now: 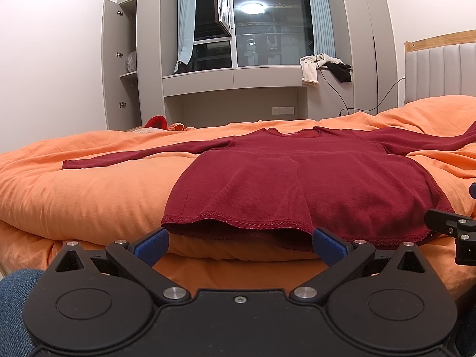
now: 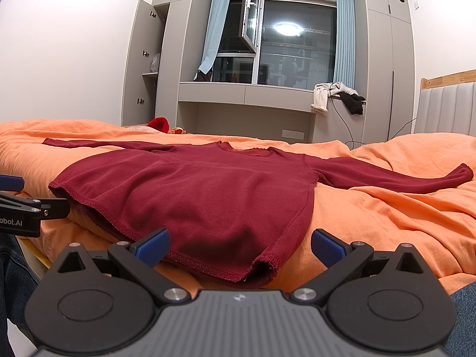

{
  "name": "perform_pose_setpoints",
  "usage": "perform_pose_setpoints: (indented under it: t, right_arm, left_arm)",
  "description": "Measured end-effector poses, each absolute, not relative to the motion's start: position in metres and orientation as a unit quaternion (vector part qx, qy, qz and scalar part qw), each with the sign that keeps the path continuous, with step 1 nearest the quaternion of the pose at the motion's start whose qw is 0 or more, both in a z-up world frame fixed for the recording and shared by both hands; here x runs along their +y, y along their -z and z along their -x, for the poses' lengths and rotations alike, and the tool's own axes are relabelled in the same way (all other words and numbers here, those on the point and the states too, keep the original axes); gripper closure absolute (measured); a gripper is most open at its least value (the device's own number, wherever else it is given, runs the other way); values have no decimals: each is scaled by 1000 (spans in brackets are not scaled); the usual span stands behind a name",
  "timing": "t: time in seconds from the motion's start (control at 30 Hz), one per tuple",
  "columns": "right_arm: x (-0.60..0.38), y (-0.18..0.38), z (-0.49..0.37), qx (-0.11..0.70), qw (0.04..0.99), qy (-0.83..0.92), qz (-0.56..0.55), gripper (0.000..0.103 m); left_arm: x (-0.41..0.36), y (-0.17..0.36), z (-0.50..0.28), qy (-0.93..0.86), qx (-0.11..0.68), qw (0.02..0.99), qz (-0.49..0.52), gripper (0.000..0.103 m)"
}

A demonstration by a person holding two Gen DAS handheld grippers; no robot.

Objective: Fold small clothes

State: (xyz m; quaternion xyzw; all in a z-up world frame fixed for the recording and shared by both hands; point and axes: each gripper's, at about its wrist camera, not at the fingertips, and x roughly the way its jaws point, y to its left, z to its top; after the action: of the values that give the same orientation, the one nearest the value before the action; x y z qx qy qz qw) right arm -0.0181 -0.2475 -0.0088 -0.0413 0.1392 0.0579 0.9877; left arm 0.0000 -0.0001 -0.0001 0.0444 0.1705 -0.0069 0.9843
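A dark red long-sleeved shirt point(image 1: 297, 178) lies flat on the orange bedcover point(image 1: 74, 196), neck towards the window, both sleeves spread out. My left gripper point(image 1: 241, 242) is open, its blue pads just short of the left half of the hem, which overhangs the bed edge. In the right wrist view the same shirt point(image 2: 208, 196) fills the middle. My right gripper point(image 2: 240, 242) is open at the hem's right corner, with nothing between its fingers. Each gripper shows at the edge of the other's view.
A padded headboard point(image 1: 440, 71) stands at the right. Beyond the bed are a grey window bench with light and black clothes point(image 2: 336, 95), a trailing cable, and a cabinet with an open door point(image 1: 119, 65). A red item point(image 2: 159, 124) lies at the bed's far edge. Denim-clad legs are at the bottom corners.
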Motion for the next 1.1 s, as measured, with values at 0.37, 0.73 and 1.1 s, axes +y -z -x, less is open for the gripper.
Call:
perform_pose_setpoints:
  t: [0.37, 0.73, 1.1]
  right_arm:
    - [-248, 9, 19, 139, 988, -58, 41, 0]
    - [-267, 0, 19, 134, 988, -76, -1, 0]
    - [-371, -38, -24, 122, 982, -48, -139, 0]
  left_arm:
    - [0, 0, 0, 7, 171, 984, -45, 0]
    - [-3, 1, -10, 13, 191, 981, -42, 1]
    - [-22, -36, -55, 48, 201, 977, -45, 1]
